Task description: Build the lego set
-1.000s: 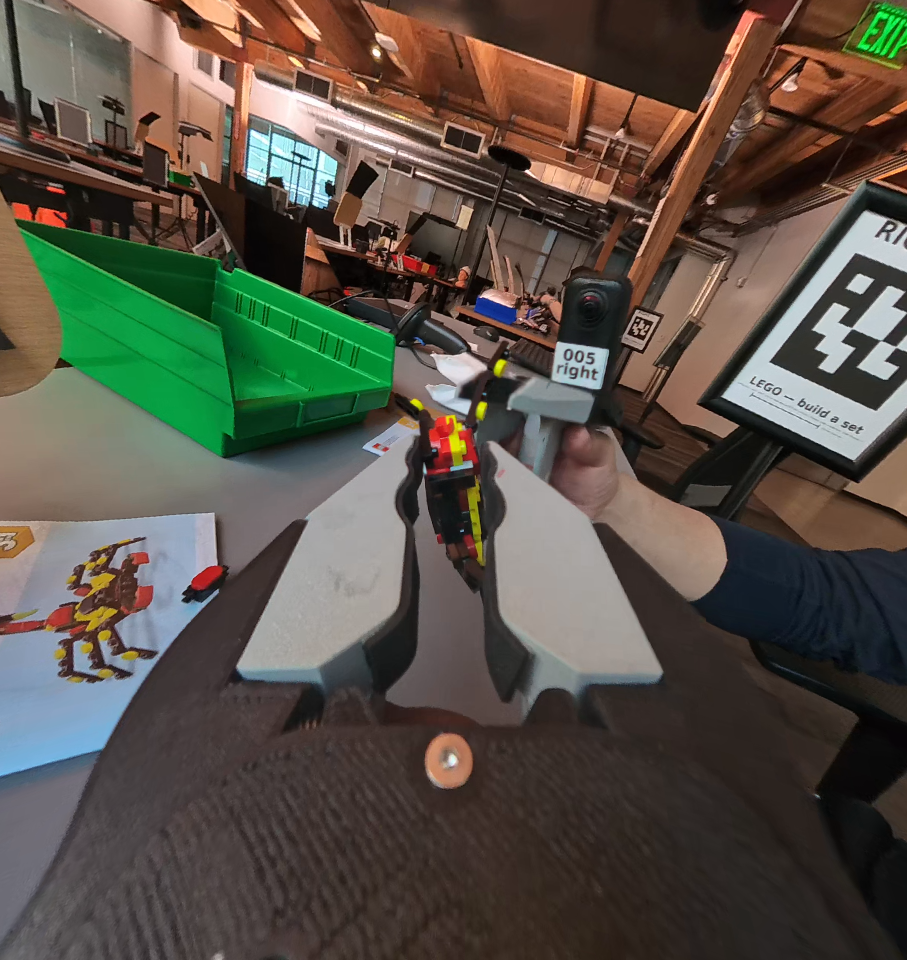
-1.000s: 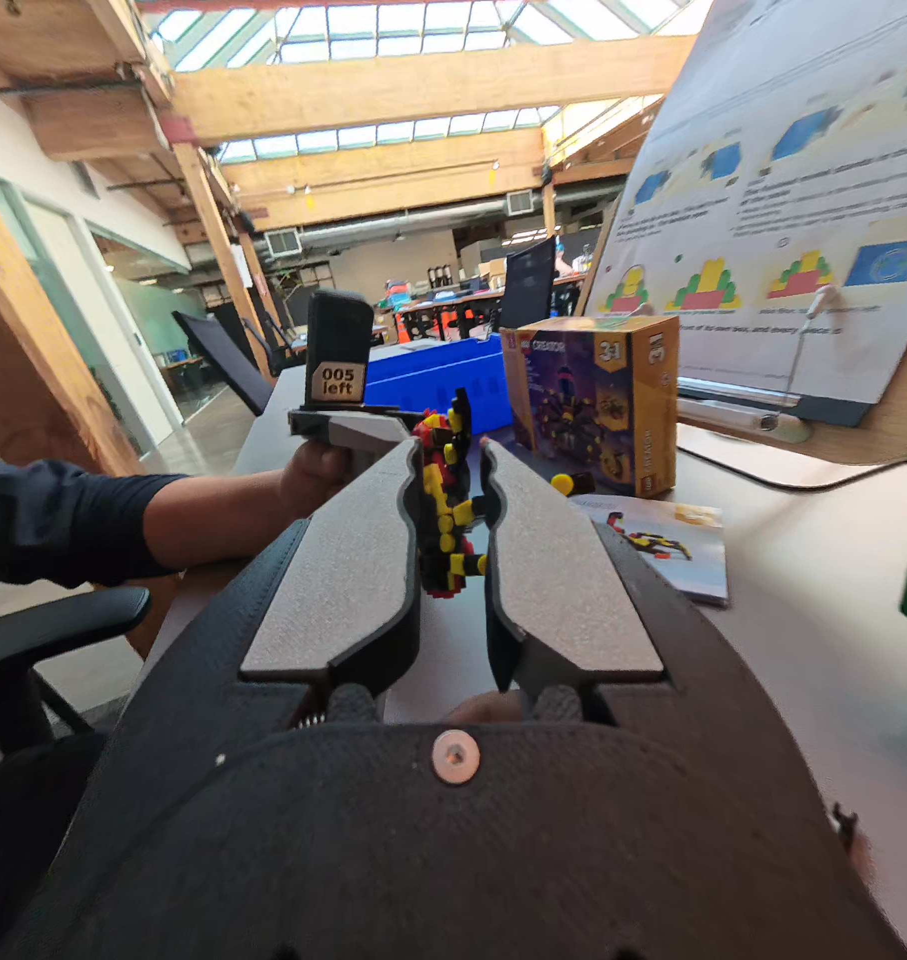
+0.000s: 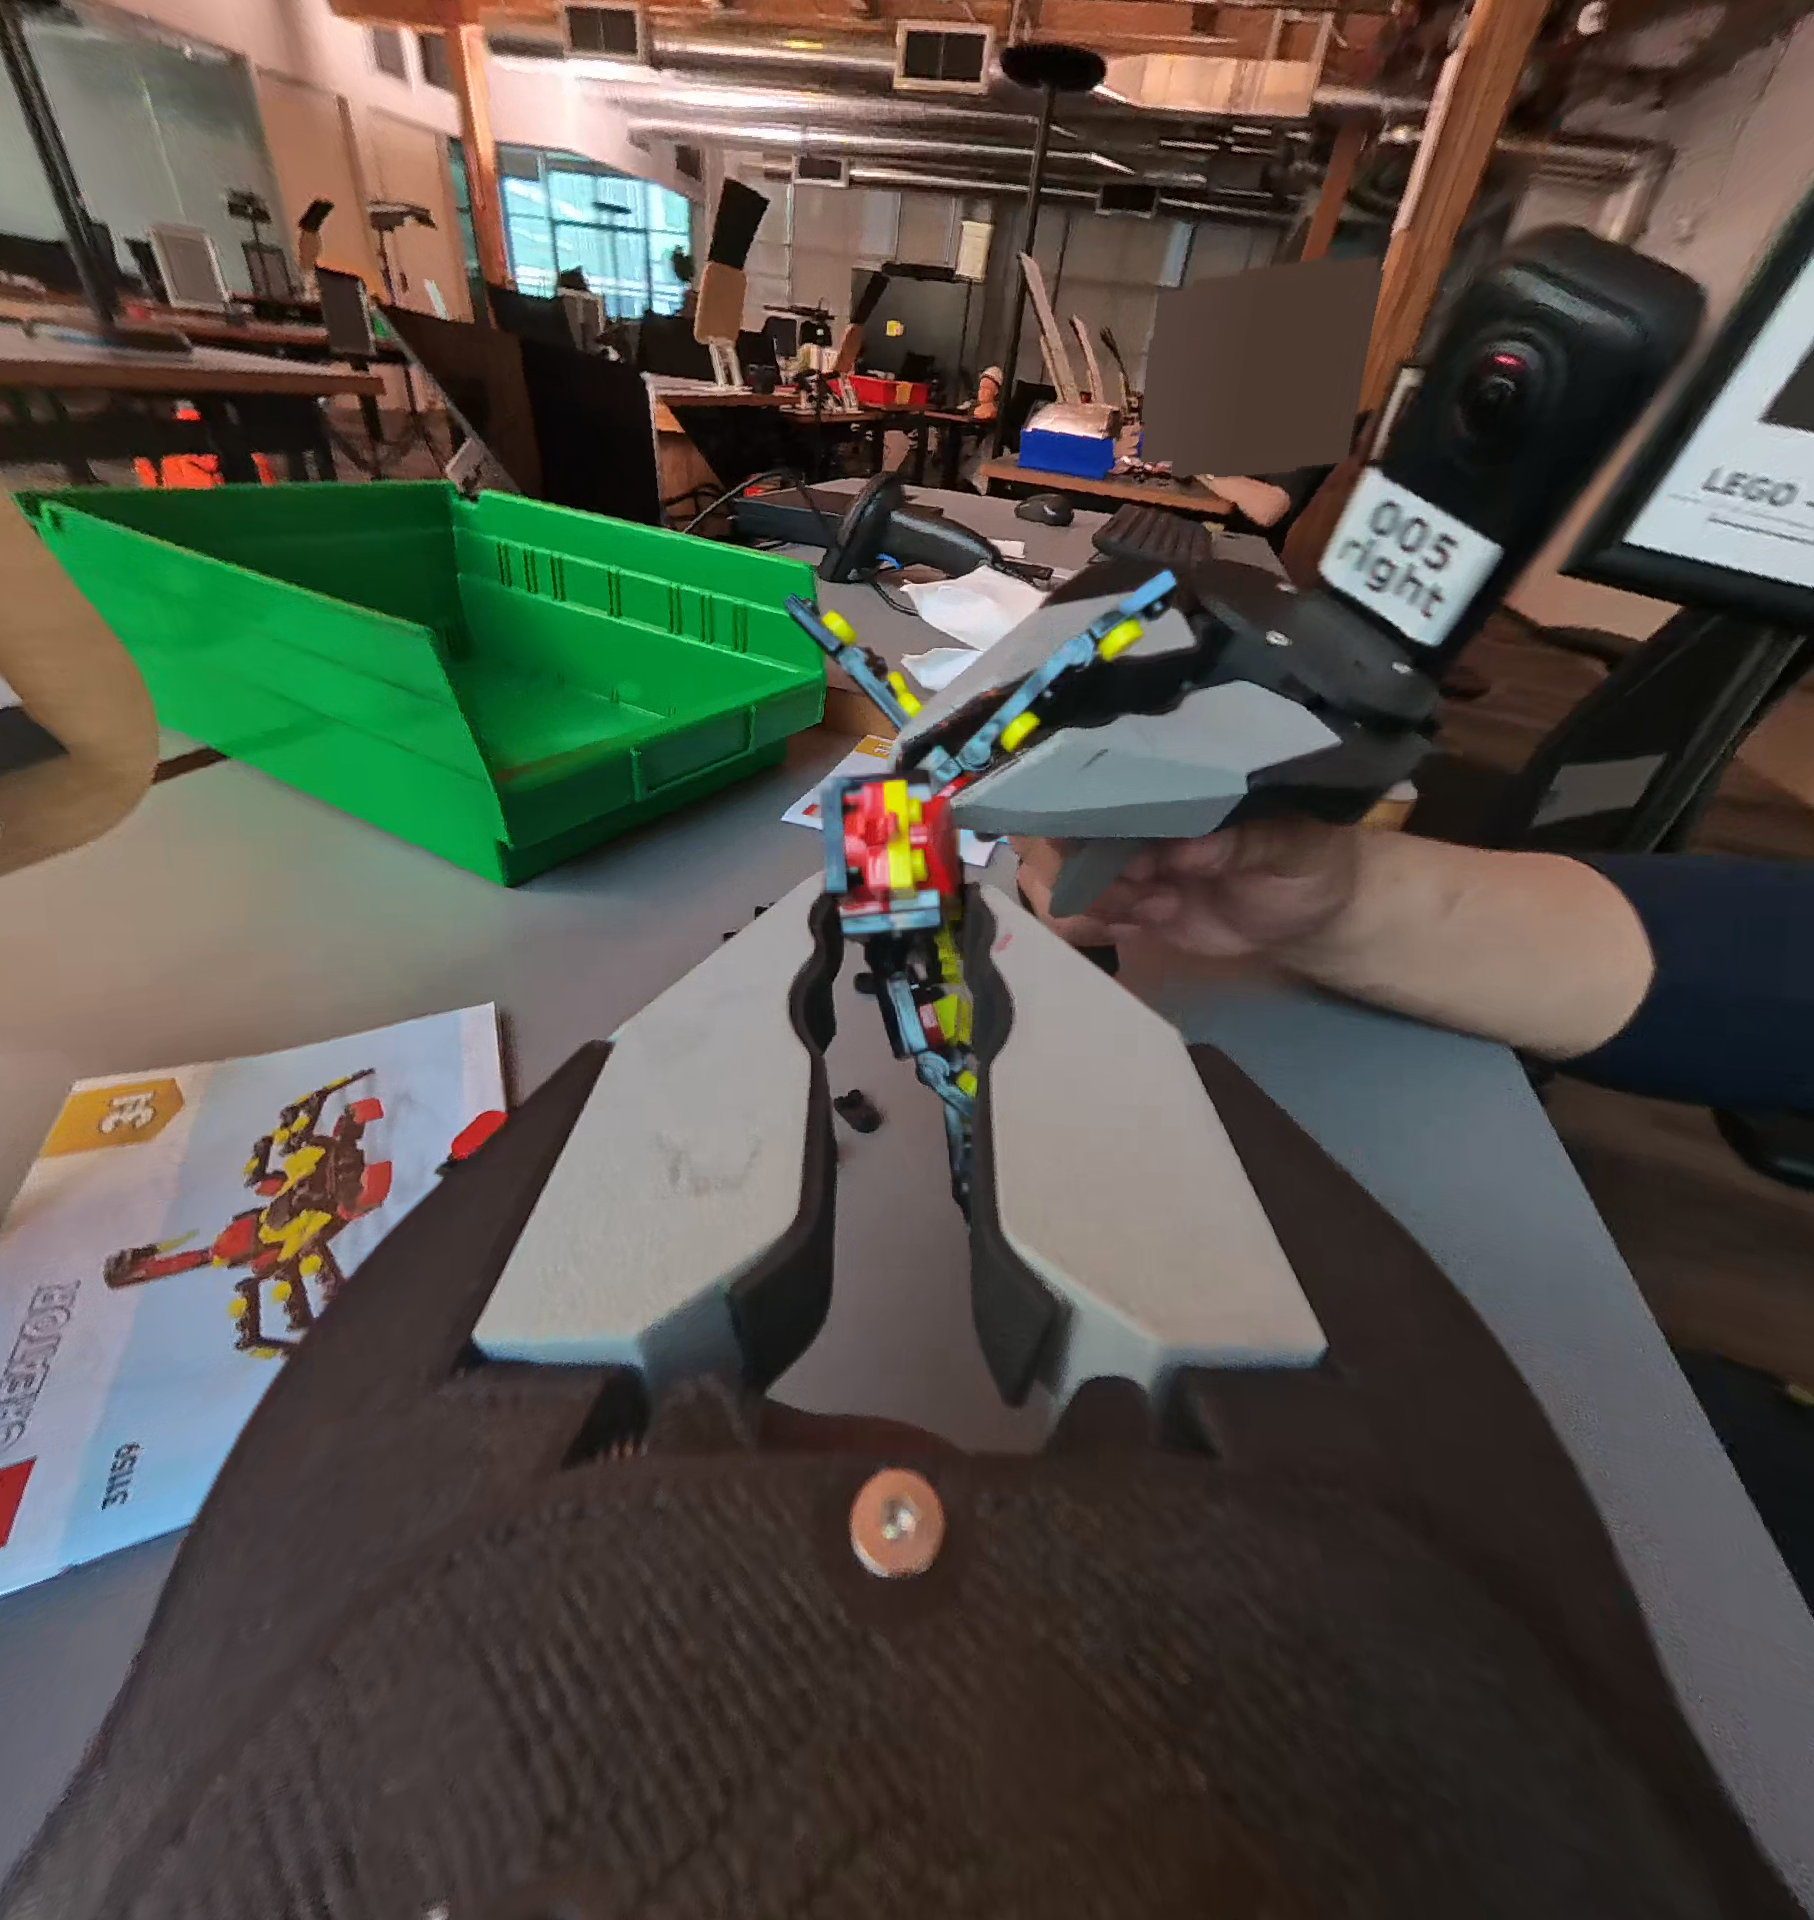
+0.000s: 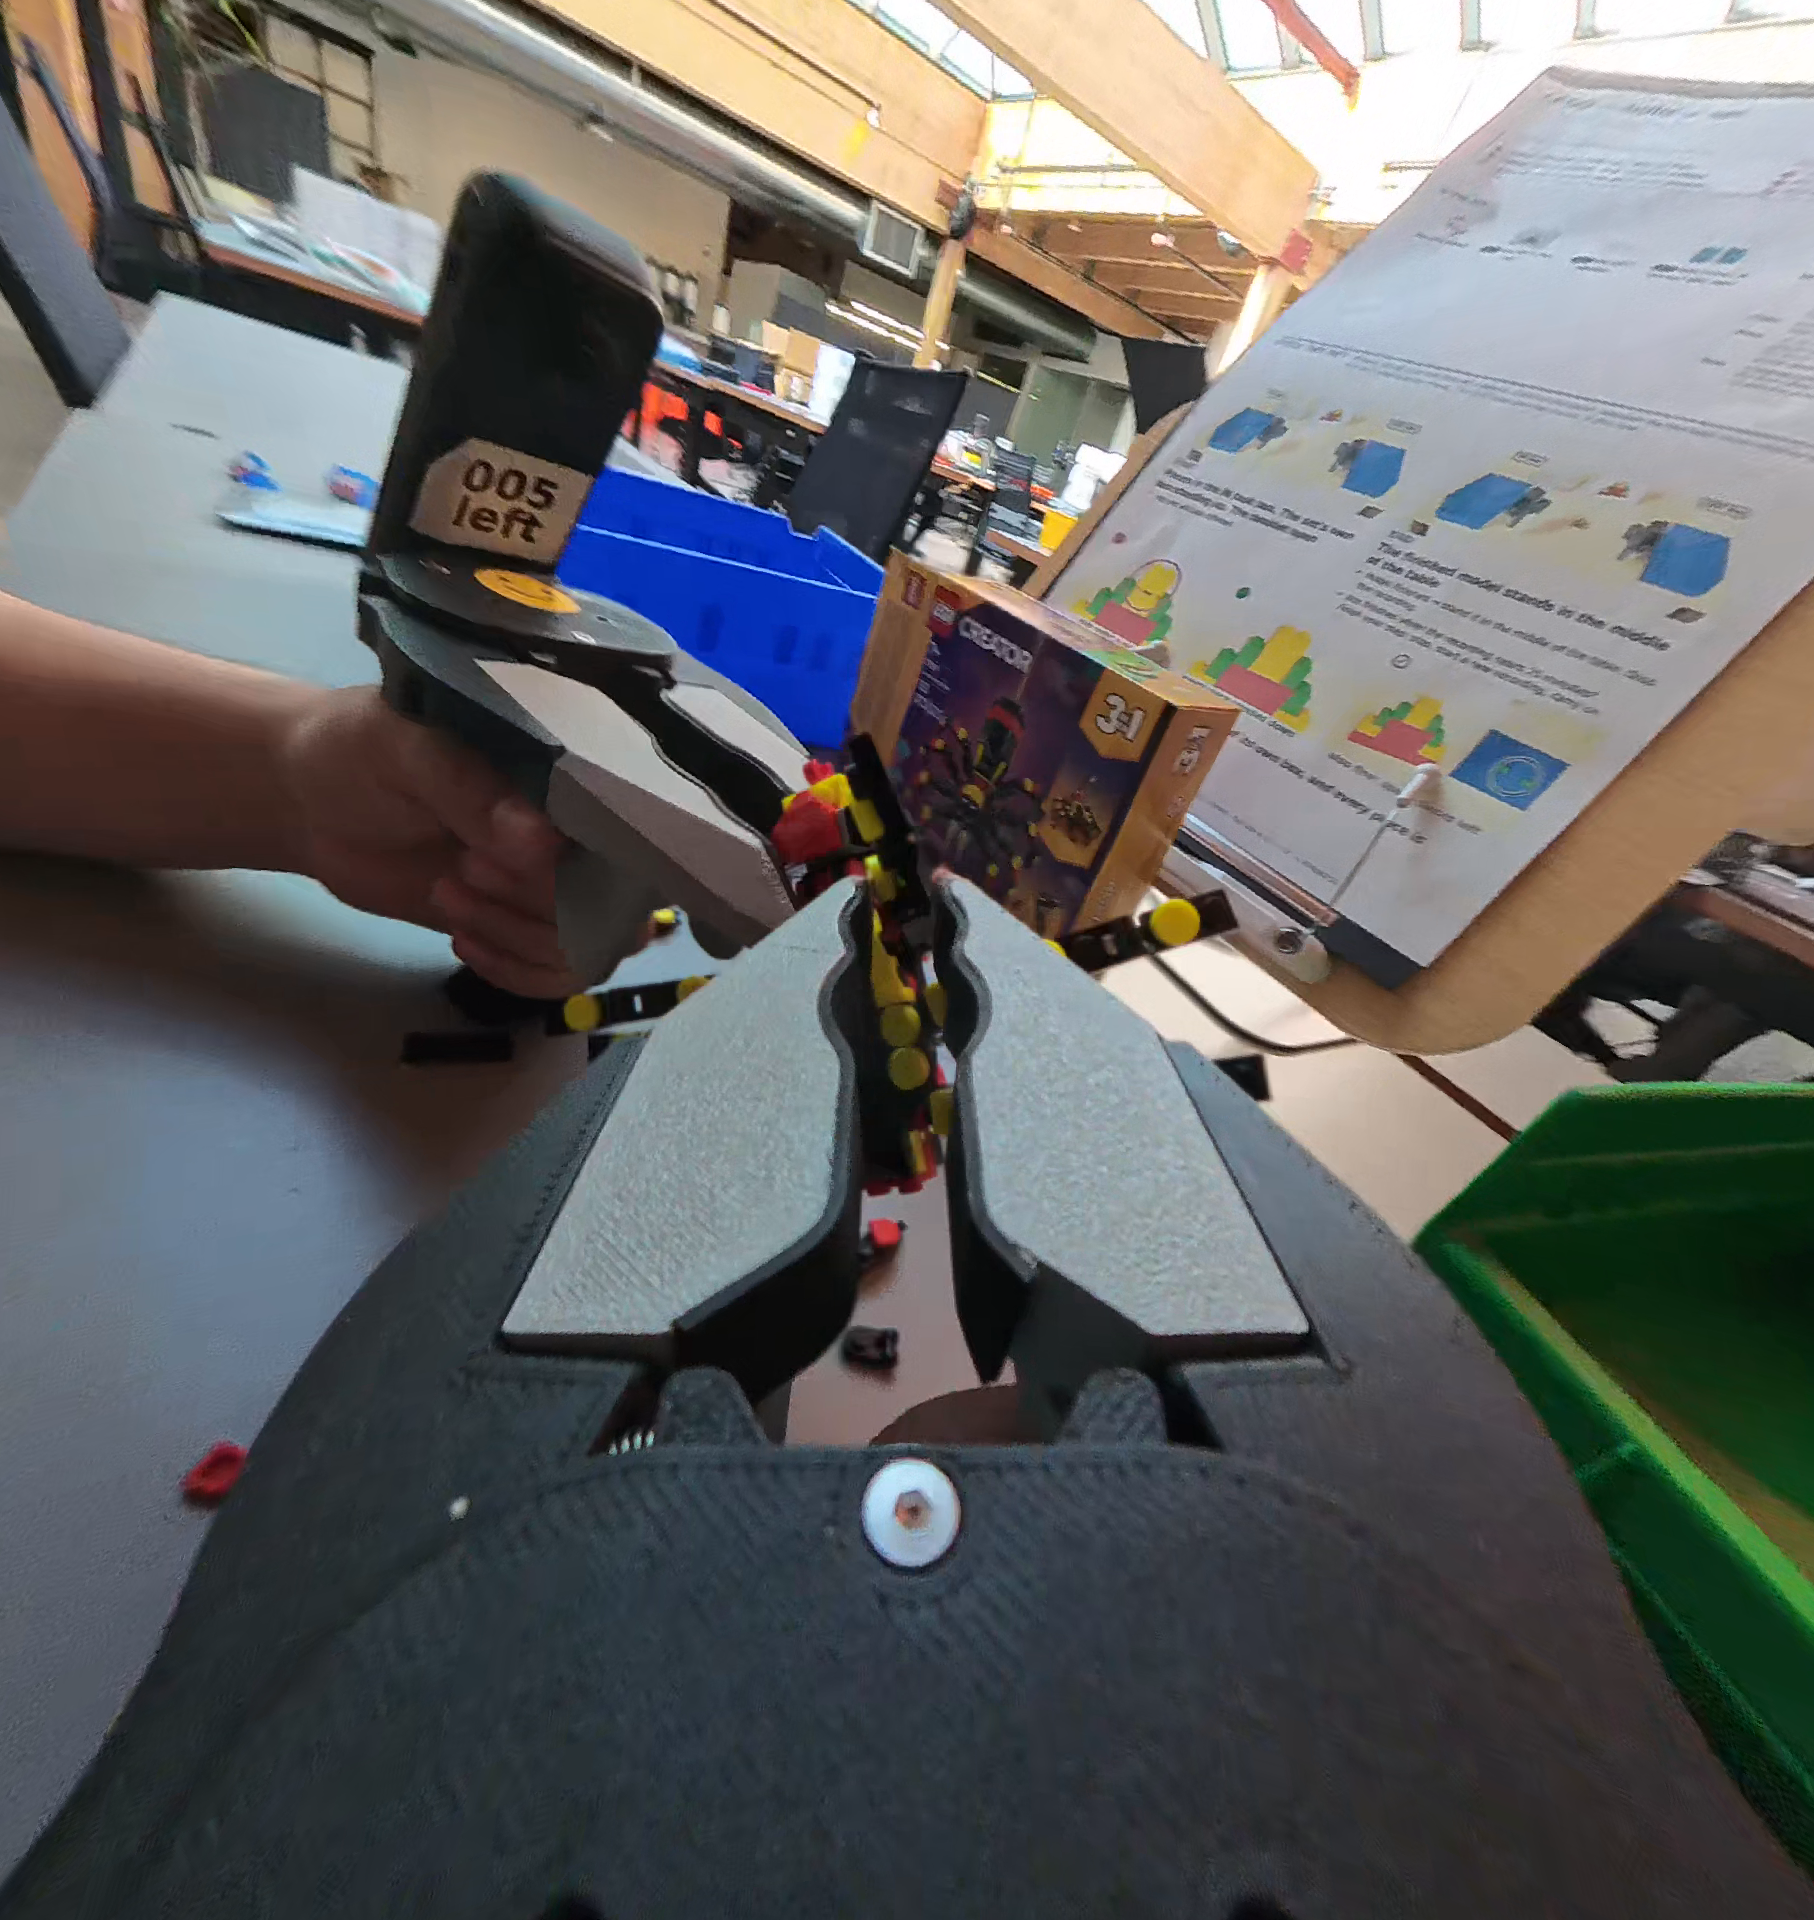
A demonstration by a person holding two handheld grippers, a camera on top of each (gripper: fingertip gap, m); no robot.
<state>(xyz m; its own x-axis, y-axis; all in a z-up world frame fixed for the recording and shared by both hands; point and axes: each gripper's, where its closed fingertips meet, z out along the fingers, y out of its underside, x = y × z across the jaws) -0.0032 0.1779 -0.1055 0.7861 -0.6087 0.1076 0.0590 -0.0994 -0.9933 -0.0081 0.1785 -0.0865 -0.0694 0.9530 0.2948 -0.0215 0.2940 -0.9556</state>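
Note:
A brick model (image 3: pixel 887 842) of red, yellow and black pieces, with thin black legs tipped in yellow, is held above the grey table (image 3: pixel 259 914) between both grippers. My left gripper (image 3: pixel 903 920) is shut on the model's lower body. In the right wrist view the left gripper (image 4: pixel 778 862) comes in from the left, with a hand on its grip. My right gripper (image 4: pixel 898 894) is shut on a thin part of the model (image 4: pixel 898 997), and legs stick out to both sides. In the left wrist view the right gripper (image 3: pixel 950 795) lies rolled on its side and meets the model from the right.
A green bin (image 3: pixel 446 644) stands at the back left, with an instruction booklet (image 3: pixel 186 1247) in front of it. A toy box (image 4: pixel 1048 769), a blue bin (image 4: pixel 716 582) and a board with a printed sheet (image 4: pixel 1505 520) stand behind. Loose red (image 4: pixel 212 1470) and black (image 4: pixel 870 1345) pieces lie on the table.
My right gripper has closed from a wider gap onto the model and rolled onto its side. The model has tipped up, with its legs now spread. My left gripper kept its hold.

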